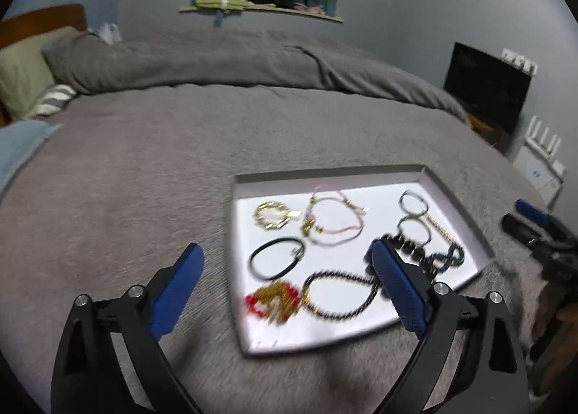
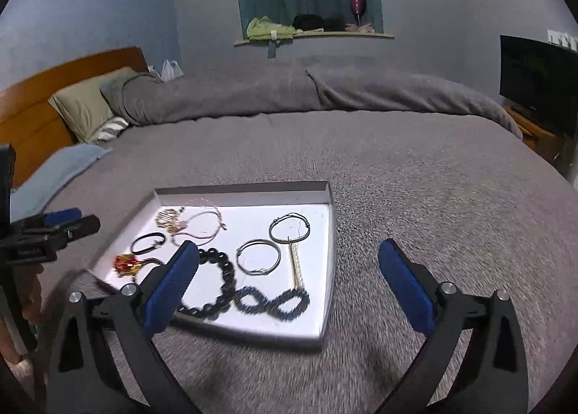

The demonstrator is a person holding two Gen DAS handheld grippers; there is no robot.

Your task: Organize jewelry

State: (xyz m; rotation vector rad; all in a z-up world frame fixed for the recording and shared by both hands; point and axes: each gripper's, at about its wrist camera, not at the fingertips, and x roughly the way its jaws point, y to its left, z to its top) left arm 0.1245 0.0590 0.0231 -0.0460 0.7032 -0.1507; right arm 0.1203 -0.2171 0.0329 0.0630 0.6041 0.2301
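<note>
White tray (image 1: pixel 451 194) is lying on grey blanket (image 1: pixel 144 179); I am holding both grippers wide open, empty. Black bead bracelet (image 2: pixel 220 280) is sitting at eleven o'clock of right gripper (image 2: pixel 289 269), nearer than left gripper (image 1: pixel 285 266).

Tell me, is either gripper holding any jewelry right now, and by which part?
Nothing is held. The left gripper and right gripper are both open and empty above the tray.

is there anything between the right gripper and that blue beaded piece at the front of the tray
Nothing visible blocks it. The right gripper is open above the bed, and the blue beaded piece lies exposed near the white tray's near edge, beside the black bead bracelet.
</note>
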